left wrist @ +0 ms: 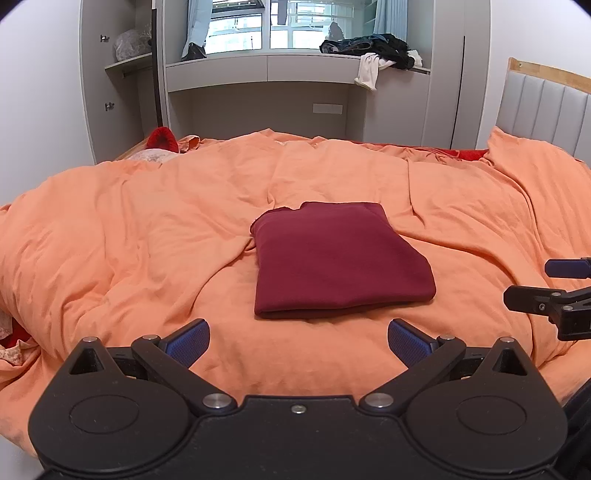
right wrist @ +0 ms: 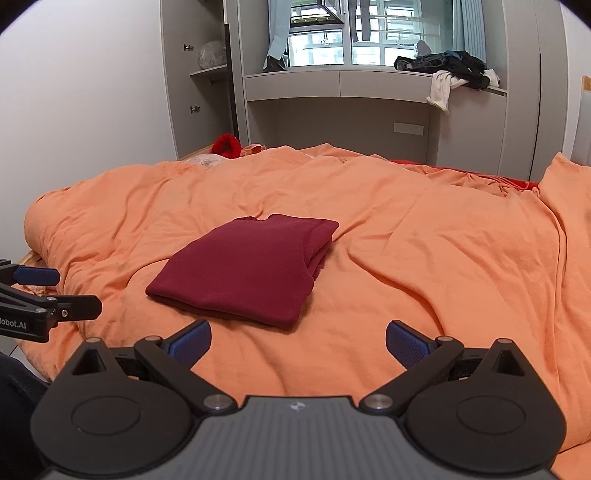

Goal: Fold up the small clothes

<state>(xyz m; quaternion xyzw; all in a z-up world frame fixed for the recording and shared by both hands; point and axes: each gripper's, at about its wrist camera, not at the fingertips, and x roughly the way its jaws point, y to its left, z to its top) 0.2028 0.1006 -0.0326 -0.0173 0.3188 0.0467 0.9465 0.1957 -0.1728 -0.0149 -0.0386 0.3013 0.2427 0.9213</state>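
My left wrist cam sits low over the bed's [left wrist: 147,229] near edge, facing fwd along my left gripper [left wrist: 298,341] toward the window wall [left wrist: 236,33]. Right cam: same height & heading, offset to the right. Both share the maroon fold [right wrist: 243,269], duvet, window wall; each catches the other gripper at frame edge.

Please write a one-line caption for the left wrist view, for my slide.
Open left tongs above an orange duvet, facing a folded maroon garment.
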